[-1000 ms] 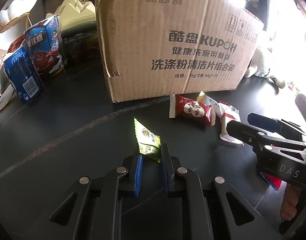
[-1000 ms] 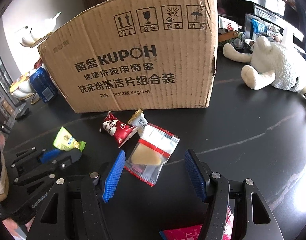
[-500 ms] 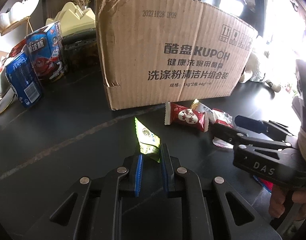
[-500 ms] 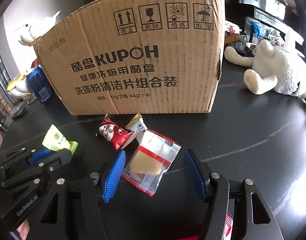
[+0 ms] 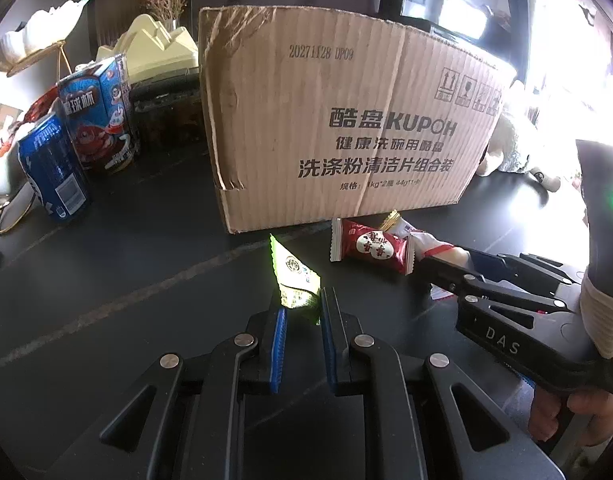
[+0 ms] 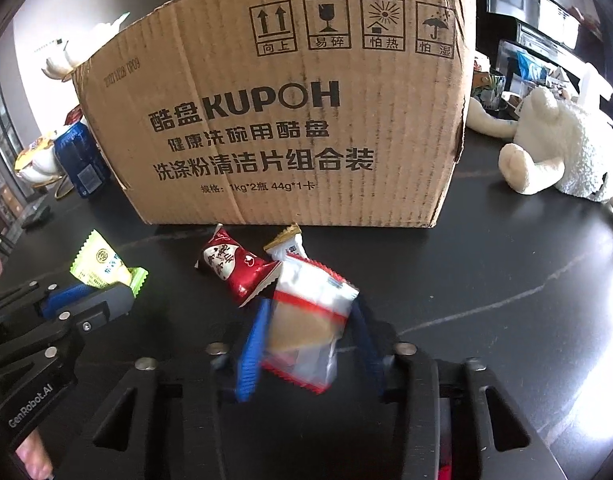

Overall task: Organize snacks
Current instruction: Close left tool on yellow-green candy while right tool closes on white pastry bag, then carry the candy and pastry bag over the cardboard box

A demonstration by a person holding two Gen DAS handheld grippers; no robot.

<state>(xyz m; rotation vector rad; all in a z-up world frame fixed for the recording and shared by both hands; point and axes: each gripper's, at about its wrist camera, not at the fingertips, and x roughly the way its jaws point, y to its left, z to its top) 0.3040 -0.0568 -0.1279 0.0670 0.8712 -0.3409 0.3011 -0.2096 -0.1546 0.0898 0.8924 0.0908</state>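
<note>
My left gripper (image 5: 300,310) is shut on a green-yellow snack packet (image 5: 292,276), which also shows in the right wrist view (image 6: 102,270). My right gripper (image 6: 310,316) is closing around a clear red-trimmed wafer packet (image 6: 306,324); its blue pads (image 6: 252,344) are motion-blurred at the packet's sides. A red snack packet (image 6: 234,268) and a small white gold-tipped candy (image 6: 286,244) lie on the black table in front of the tall KUPOH cardboard box (image 6: 274,120). The right gripper also shows in the left wrist view (image 5: 466,276).
A blue can (image 5: 52,168) and a blue-red snack carton (image 5: 98,116) stand left of the box. A white plush bear (image 6: 558,152) lies at the right. A red packet (image 6: 446,468) peeks out under the right gripper. Shelves and ornaments stand behind.
My right gripper has narrowed from wide open onto the wafer packet. My left gripper keeps its hold on the green packet and has come closer to the box.
</note>
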